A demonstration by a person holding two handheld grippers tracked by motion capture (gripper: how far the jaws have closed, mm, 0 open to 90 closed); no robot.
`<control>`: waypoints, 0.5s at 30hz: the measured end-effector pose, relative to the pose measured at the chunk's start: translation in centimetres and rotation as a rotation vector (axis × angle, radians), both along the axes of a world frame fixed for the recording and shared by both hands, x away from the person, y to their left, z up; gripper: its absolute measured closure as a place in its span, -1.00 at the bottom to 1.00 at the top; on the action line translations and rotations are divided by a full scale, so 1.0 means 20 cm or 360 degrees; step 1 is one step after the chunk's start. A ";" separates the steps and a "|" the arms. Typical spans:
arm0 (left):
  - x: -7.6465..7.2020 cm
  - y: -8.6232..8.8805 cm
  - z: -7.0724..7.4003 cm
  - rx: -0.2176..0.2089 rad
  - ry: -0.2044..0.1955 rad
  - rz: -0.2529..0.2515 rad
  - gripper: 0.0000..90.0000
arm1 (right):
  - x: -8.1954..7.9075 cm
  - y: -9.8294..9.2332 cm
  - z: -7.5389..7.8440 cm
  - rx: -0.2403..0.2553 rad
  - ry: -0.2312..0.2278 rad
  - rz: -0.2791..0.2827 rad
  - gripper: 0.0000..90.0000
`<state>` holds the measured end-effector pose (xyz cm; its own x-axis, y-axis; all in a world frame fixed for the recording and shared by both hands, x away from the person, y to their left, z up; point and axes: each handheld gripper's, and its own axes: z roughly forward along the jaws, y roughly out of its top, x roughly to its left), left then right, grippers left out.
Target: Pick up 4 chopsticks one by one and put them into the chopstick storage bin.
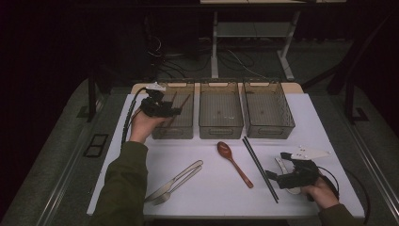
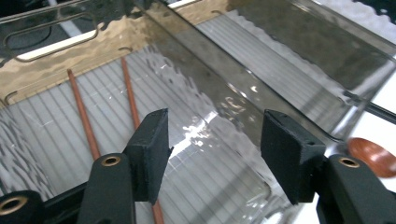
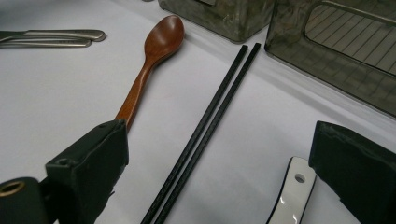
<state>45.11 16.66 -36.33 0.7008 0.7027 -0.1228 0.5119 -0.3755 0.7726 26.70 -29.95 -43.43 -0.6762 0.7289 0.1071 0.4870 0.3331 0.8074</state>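
So the left tool (image 1: 165, 111) sits over the leftmost bin (image 1: 183, 132) at the back of the white counter (image 1: 211, 188), jaws apart with nothing between them. In the left gripper view you look straight down between the pads into that bin, and the pair of brown chopsticks (image 2: 84, 114) lies on its ribbed floor, side by side and slanted, one stick running under the left pad. The middle bin (image 1: 221, 127) and the right bin (image 1: 269, 126) stand just beside it in a row. Over at the near right corner, the right tool (image 1: 272, 178) rests low by the counter with its jaws wide open, gripping nothing. In the right gripper view the black chopsticks (image 3: 205, 130) lie between its pads on the counter, touching each other along their length, with the wooden spoon (image 3: 149, 65) just to their left and a white spoon (image 3: 289, 196) poking in by the right pad. A metal knife and fork (image 1: 176, 181) lie together nearer the left forearm, well apart from both tools.
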 end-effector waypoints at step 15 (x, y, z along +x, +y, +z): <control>-0.23 -0.01 0.01 -0.0031 -0.0090 -0.0129 -0.40 | 0.00 0.00 0.00 -0.0007 -0.0001 -0.0003 -0.90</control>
<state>40.58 16.38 -36.07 0.7617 0.6411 -0.0944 0.4356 -0.3987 0.8070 26.63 -29.88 -43.43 -0.6751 0.7304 0.1034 0.4870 0.3359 0.8062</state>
